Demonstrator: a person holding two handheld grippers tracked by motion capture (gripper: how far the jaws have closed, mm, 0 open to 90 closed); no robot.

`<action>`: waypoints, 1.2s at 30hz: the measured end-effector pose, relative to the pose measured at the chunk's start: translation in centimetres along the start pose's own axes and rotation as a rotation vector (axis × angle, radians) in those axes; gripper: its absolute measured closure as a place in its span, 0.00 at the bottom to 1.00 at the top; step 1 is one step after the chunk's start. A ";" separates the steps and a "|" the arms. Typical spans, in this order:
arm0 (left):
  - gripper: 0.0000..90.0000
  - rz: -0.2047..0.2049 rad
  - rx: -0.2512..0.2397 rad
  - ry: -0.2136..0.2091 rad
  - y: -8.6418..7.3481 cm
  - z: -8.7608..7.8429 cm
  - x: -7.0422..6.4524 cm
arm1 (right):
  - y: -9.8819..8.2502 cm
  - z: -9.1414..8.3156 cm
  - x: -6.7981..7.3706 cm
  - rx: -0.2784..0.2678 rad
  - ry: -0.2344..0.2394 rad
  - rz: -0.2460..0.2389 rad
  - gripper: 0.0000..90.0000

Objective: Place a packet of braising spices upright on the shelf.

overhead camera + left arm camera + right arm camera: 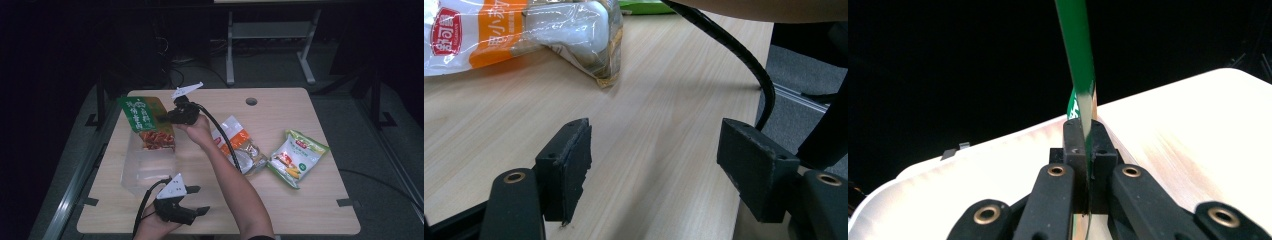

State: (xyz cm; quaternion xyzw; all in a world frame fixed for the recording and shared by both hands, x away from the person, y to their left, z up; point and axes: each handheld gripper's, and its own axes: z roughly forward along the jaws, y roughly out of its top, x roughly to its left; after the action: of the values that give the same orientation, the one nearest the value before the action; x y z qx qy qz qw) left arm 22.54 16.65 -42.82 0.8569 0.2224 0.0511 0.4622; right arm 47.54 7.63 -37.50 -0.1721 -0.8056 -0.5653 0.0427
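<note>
In the high view we see the right gripper [162, 118] reaching across the wooden table [300, 210] to the far left part, its jaws clamped on the edge of a green snack bag [142, 117] whose green top is lifted while its clear lower part lies toward the near edge. Our left gripper [199, 199] sits at the near edge, jaws spread apart with nothing between them. To the right of the crossing forearm lies an orange and white packet [240, 145], and just beyond it a green and yellow packet [297, 157], the two close together. In the left gripper view we look along the left gripper [654, 165] and find its two black jaws standing wide over bare wood, gripping nothing; the orange and white packet [524, 35] lies ahead at the upper left, and a black cable [744, 55] curves down off the table's right side. In the right gripper view we see the right gripper [1088, 150] pinched tight on the thin green edge of the snack bag [1078, 55], which rises straight up from between the jaws above the pale tabletop [1198, 140].
</note>
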 end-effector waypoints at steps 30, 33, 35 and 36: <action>0.33 -0.005 0.008 0.025 0.1 0.0 0.5 | -2.5 -8.1 0.8 0.042 -0.038 0.062 0.64; 0.33 -0.005 0.011 0.030 0.1 0.0 0.5 | -3.3 -9.2 1.2 0.049 -0.038 0.058 0.64; 0.33 -0.004 0.012 0.033 0.1 0.0 0.5 | -3.8 -9.8 1.6 0.056 -0.038 0.061 0.63; 0.33 -0.006 0.011 0.030 0.1 0.0 0.6 | -3.9 -10.1 1.7 0.059 -0.039 0.059 0.63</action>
State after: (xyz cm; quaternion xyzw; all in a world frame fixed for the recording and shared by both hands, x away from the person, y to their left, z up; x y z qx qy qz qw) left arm 23.11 16.86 -42.79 0.8579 0.2321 0.0614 0.4542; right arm 43.43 -2.48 -36.98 -0.2055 -0.8173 -0.5361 0.0485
